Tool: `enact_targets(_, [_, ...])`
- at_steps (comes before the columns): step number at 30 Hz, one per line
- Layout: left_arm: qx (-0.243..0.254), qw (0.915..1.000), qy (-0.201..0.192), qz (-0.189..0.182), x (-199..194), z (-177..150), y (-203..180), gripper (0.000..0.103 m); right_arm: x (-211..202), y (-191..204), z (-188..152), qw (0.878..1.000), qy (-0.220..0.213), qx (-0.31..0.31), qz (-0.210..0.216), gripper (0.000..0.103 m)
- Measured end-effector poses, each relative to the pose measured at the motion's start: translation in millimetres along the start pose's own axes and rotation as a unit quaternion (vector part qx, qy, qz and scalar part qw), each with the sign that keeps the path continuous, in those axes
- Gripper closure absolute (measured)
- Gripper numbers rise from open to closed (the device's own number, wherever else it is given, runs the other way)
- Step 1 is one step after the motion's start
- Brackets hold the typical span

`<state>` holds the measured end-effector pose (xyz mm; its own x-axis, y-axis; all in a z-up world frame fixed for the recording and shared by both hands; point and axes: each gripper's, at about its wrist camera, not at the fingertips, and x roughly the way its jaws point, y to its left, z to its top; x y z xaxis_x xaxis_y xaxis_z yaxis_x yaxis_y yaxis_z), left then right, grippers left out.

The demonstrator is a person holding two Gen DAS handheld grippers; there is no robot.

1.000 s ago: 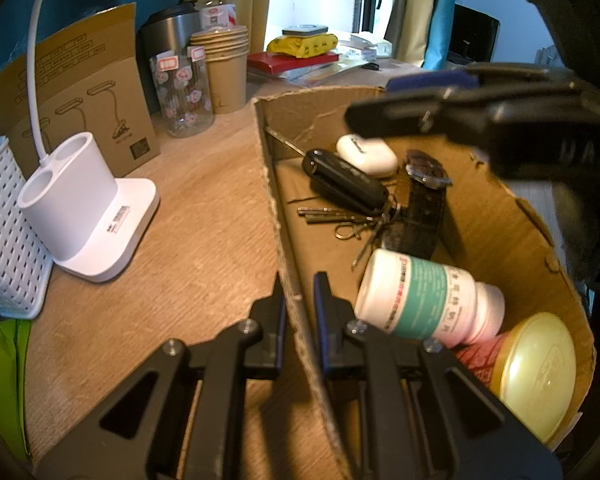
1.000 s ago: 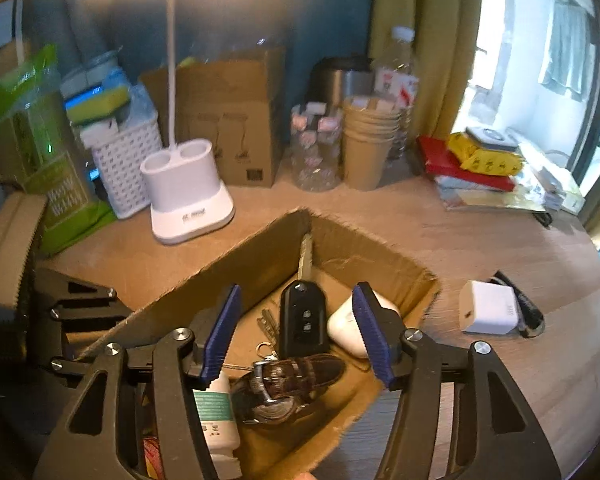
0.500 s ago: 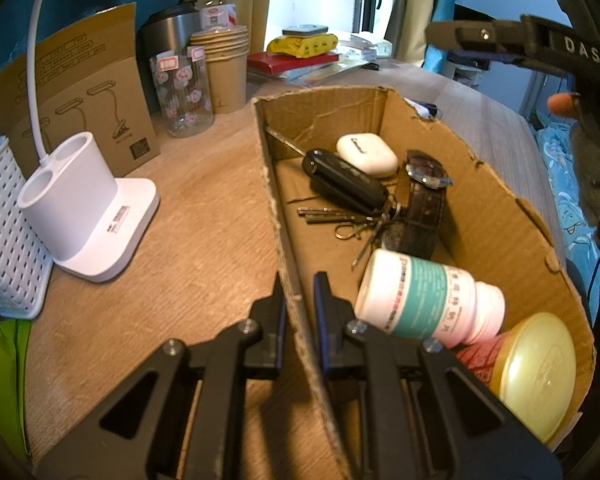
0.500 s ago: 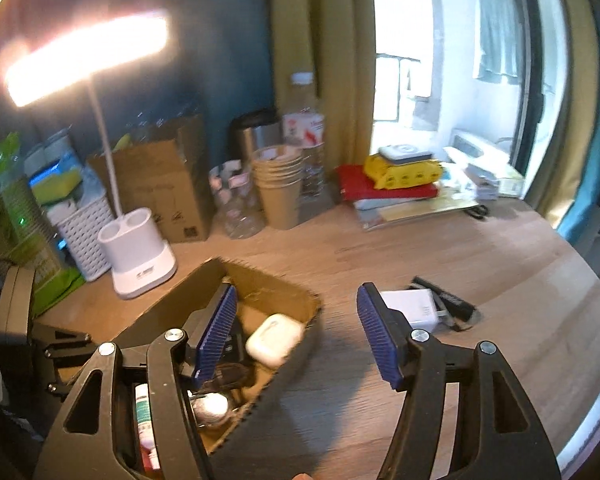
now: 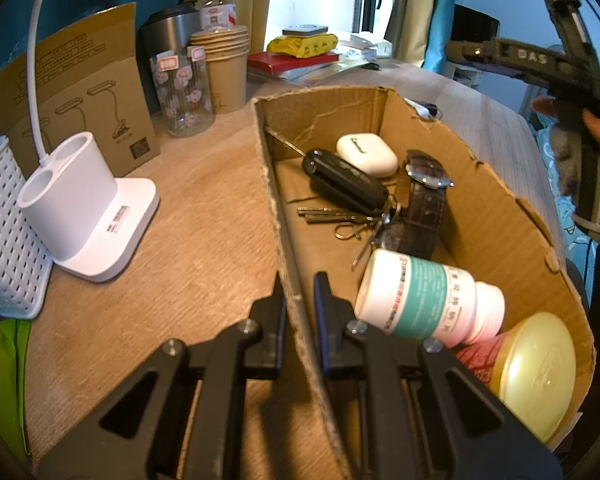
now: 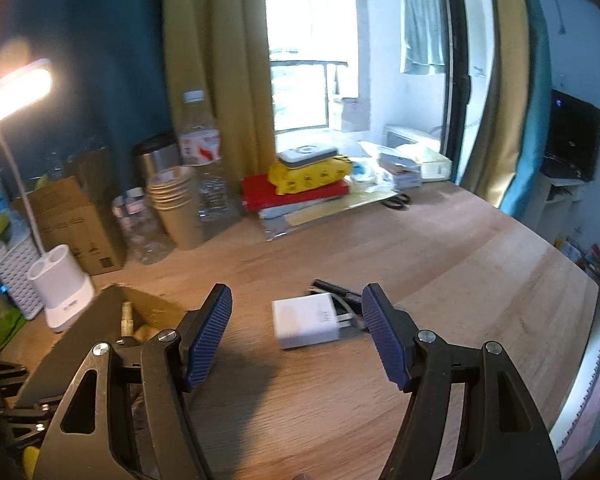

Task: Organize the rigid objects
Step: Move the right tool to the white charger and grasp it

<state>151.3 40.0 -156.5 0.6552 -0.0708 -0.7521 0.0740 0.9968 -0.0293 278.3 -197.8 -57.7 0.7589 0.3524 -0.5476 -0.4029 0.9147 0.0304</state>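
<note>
**Left tongs pinch the box wall, right tongs spread above the charger**

Nearest in the left wrist view, the left tongs (image 5: 299,300) are clamped narrow on the left wall of the cardboard box (image 5: 496,200), one finger outside, one inside. Just beside the inner finger lies a white pill bottle (image 5: 428,296) with a teal label, on its side, and to its right, in the near right corner, a yellow-lidded jar (image 5: 536,372). Farther in, a bunch of keys (image 5: 340,216) trails from a black car key fob (image 5: 344,184). Right of that sits a wristwatch (image 5: 426,200) with a dark strap, and beyond it a white earbud case (image 5: 366,154) near the far wall.

Over to the right wrist view: the right tongs (image 6: 296,332) are above the wooden worktop (image 6: 460,264), jaws opening, nothing between the blue pads (image 6: 210,332). Just past them a white charger block (image 6: 305,322) lies flat on the worktop, right of the box, with a black object (image 6: 336,289) behind it that's too blurred to name.

Farther left, a white lamp base (image 5: 88,208) stands beside a white basket (image 5: 4,236). At the back: stacked paper cups (image 5: 224,72), a patterned clear bottle (image 5: 184,92), a water bottle (image 6: 202,160).
</note>
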Motion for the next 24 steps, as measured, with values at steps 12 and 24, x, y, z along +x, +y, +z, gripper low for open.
enact_targets(12, [-0.002,1.0,0.0,0.0,0,-1,1,0.09,37,-9,-7,0.999,0.001,-0.027,-0.021,0.032])
enact_targets(24, [-0.002,1.0,0.0,0.0,0,-1,1,0.089,88,13,-14,0.994,0.065,-0.091,-0.007,0.032])
